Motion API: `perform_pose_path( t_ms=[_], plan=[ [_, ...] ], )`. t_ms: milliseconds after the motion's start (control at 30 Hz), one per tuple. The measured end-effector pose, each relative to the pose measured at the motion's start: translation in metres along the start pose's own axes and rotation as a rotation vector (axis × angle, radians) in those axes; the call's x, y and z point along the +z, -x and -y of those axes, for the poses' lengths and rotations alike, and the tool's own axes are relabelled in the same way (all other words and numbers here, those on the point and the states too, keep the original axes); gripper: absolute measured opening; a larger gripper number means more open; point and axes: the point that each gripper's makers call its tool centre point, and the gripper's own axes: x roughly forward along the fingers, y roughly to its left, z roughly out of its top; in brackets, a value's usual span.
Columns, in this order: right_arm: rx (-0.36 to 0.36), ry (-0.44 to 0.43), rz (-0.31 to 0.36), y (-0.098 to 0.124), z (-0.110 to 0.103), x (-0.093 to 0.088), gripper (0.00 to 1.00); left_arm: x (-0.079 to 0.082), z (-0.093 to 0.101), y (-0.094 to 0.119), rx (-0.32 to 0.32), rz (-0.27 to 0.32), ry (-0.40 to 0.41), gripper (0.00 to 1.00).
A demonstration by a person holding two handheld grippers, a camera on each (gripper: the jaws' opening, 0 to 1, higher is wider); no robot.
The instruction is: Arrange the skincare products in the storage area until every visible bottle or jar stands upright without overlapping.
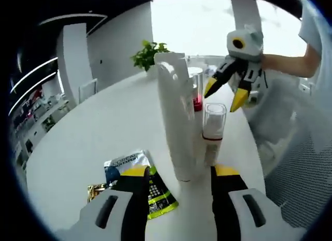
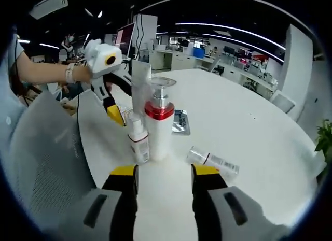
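In the left gripper view, the left gripper [image 1: 176,181] has its two yellow-tipped jaws spread apart with nothing between them, and a tall white tube [image 1: 176,122] stands upright just ahead of the gap, its base at the level of the jaw tips but clear of both. Just right of the tube, ahead of the right-hand jaw, stands a small white bottle [image 1: 212,132] with a clear cap and a red band; whether it touches the tube cannot be made out. Behind the tube a pump bottle [image 1: 196,90] is mostly hidden, with only its clear top and a red patch showing. A printed sachet [image 1: 140,181] lies flat on the white table [image 1: 93,142], partly covered by the left-hand jaw, and a gold-coloured wrapper beside it is too cut off to identify. Farther off and to the right, the right gripper [image 1: 224,98] hangs above the table, jaws parted and empty, held by a person's arm. In the right gripper view, that gripper's jaws rise from below, open, and just ahead of them the pump bottle with its red collar stands upright, the small bottle close on its left. The tall tube stands behind, largely hidden. A small clear vial [image 2: 212,160] lies on its side ahead of the right-hand jaw. A flat sachet lies beyond the pump bottle, its print unreadable. The left gripper shows far left, jaws partly blocked by a mesh chair back [image 2: 46,163].
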Motion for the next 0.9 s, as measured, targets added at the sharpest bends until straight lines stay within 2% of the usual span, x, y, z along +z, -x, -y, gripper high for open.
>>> perform_pose_path(
  t_ms=[67,167,233,333,367,400,533,633,733,833,900],
  plan=[
    [0.001,0.007,0.007,-0.001,-0.004,0.004,0.58,0.001,0.002,0.009,0.029,-0.024,0.010,0.56],
    [0.014,0.003,0.022,-0.001,-0.012,0.010,0.63,-0.001,0.001,0.026,0.100,-0.060,0.024,0.62],
    [0.020,-0.001,0.026,-0.001,-0.016,0.012,0.67,-0.005,0.001,0.038,0.149,-0.086,0.062,0.64],
    [0.018,0.000,0.037,0.002,-0.022,0.015,0.75,-0.006,0.005,0.051,0.192,-0.079,0.095,0.72],
    [0.016,-0.004,0.044,0.004,-0.024,0.016,0.77,-0.012,0.004,0.059,0.238,-0.107,0.137,0.73],
    [0.015,-0.008,0.046,0.004,-0.025,0.016,0.79,-0.013,0.004,0.062,0.253,-0.108,0.149,0.72],
    [0.010,-0.011,0.056,0.008,-0.028,0.013,0.83,-0.013,0.018,0.072,0.262,-0.084,0.162,0.77],
    [0.018,-0.028,0.067,0.012,-0.032,0.012,0.86,-0.017,0.029,0.078,0.278,-0.101,0.164,0.78],
    [0.033,-0.047,0.047,0.014,-0.037,0.006,0.89,-0.022,0.037,0.084,0.298,-0.112,0.171,0.83],
    [0.040,-0.066,0.032,0.015,-0.039,0.000,0.92,-0.024,0.044,0.086,0.293,-0.082,0.208,0.87],
    [0.060,-0.087,0.031,0.015,-0.044,-0.001,0.94,-0.032,0.048,0.086,0.282,-0.092,0.235,0.87]
  ],
)
